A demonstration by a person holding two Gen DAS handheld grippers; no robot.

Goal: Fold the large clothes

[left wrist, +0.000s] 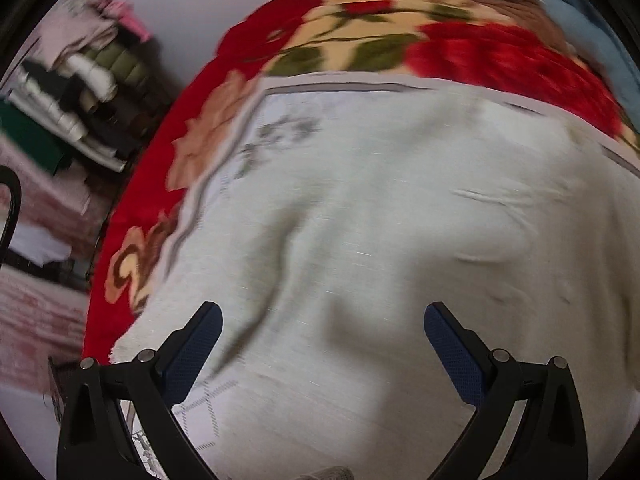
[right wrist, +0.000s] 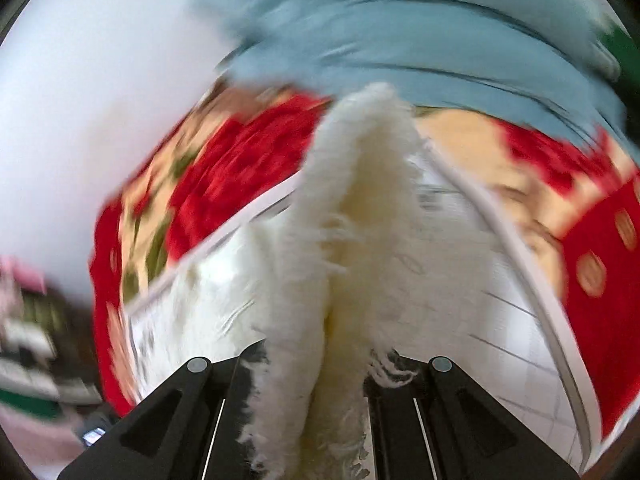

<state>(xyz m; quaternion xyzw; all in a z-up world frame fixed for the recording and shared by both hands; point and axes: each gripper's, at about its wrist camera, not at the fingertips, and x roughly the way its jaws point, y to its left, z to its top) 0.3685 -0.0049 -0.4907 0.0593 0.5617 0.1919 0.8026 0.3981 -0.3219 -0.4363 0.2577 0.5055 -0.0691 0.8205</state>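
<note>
A large off-white cloth (left wrist: pixel 380 220) lies spread over a bed covered by a red floral blanket (left wrist: pixel 400 40). My left gripper (left wrist: pixel 322 316) hovers over the cloth's near edge, open and empty, its blue-padded fingers (left wrist: pixel 196 344) wide apart. In the right wrist view my right gripper (right wrist: pixel 320 368) is shut on a bunched, frayed edge of the same white cloth (right wrist: pixel 360 220), which rises up between the jaws. The view is motion-blurred.
A stack of folded clothes (left wrist: pixel 92 92) stands left of the bed against a white wall. A light blue fabric (right wrist: pixel 400 40) lies at the bed's far side. A white sheet with grey lines (right wrist: pixel 500 340) lies under the cloth. Pinkish floor covering (left wrist: pixel 32 312) lies left.
</note>
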